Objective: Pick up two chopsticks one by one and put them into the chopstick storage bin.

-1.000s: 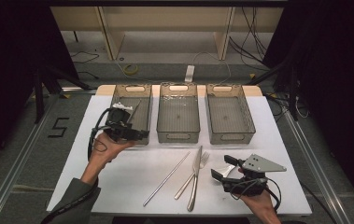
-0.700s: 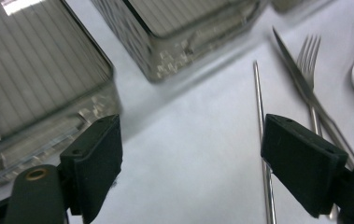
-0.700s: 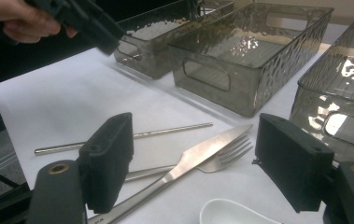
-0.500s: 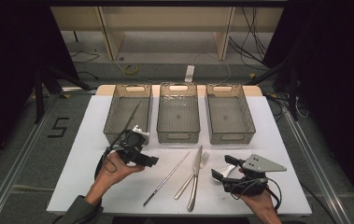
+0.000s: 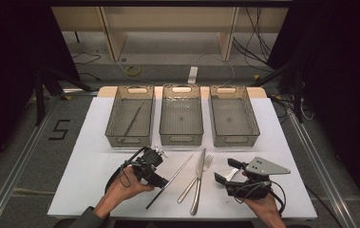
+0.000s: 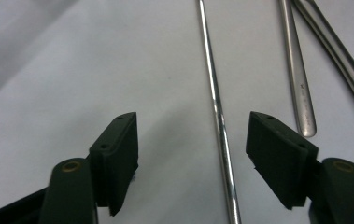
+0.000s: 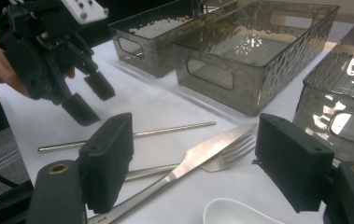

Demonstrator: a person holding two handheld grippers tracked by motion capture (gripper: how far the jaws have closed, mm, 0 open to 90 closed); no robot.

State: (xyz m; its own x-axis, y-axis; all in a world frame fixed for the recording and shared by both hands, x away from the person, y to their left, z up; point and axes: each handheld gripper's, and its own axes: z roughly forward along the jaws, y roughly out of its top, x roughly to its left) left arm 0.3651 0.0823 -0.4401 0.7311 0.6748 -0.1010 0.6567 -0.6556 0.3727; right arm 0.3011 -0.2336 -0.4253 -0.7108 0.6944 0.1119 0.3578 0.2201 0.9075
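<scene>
- The white table point(image 5: 82, 142) was the largest thing in the high view, with three clear plastic bins in a row along its far side.
- The left bin point(image 5: 112, 121) held one thin metal rod point(image 5: 133, 118), which lay slantwise on its floor.
- The middle bin point(image 5: 181, 135) and the right bin point(image 5: 234, 137) showed only their bare floors.
- On the near part of the table lay loose cutlery: a second rod, a knife point(image 5: 198, 183) and a fork point(image 5: 197, 176), the fork crossing under the knife.
- That loose rod point(image 5: 170, 180) lay slantwise just left of the knife and fork, on the table in front of the left and middle bins.
- The left gripper point(image 5: 161, 183) hung low over the near end of this rod; its jaws had just been closing but stood apart, with the rod running between them nearer the right-hand pad, neither pad touching it in the left gripper view.
- The right gripper point(image 5: 225, 172) rested near the table's near right edge, jaws spread and holding nothing.
- A small white dish point(image 7: 235, 212) lay on the table just in front of the right gripper's jaws.
</scene>
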